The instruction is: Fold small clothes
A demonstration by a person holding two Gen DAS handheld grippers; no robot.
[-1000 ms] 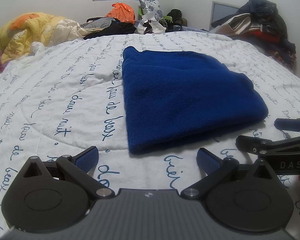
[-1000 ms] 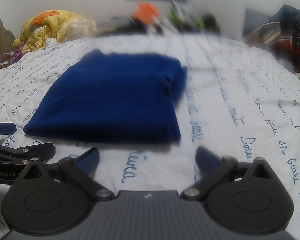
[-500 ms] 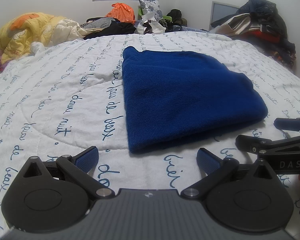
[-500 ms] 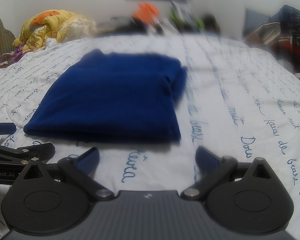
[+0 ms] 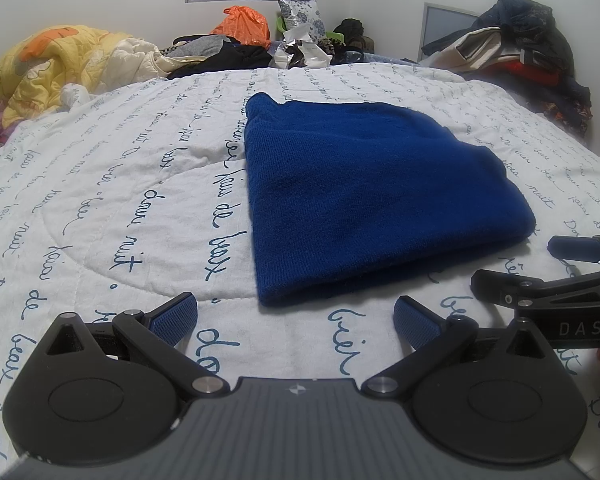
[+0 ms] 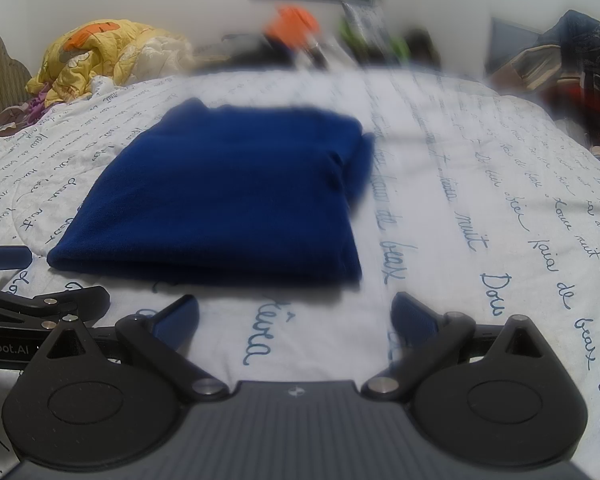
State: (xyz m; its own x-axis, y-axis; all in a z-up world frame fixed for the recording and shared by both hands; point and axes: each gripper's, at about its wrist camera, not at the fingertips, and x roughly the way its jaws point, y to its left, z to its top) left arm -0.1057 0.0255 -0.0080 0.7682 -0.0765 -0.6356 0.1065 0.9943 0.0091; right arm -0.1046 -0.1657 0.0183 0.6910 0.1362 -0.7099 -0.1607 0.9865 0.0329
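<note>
- Left gripper (image 5: 295,316): jaws spread wide, blue pads clasping nothing; it hangs low over the white quilt (image 5: 100,200), as in the frames from a second ago.
- Right gripper (image 6: 295,314): jaws equally wide apart and empty; its pose likewise shows no visible change from the earlier frames.
- Folded blue garment (image 5: 364,196): lies flat on the quilt, just ahead of both grippers and apart from all four pads; ahead and to the right of the left gripper, ahead and to the left of the right one. Its position matches the earlier frames.
- Each gripper appears at the edge of the other's view, side by side.
- Yellow comforter (image 5: 56,68): heaped far ahead to the left.
</note>
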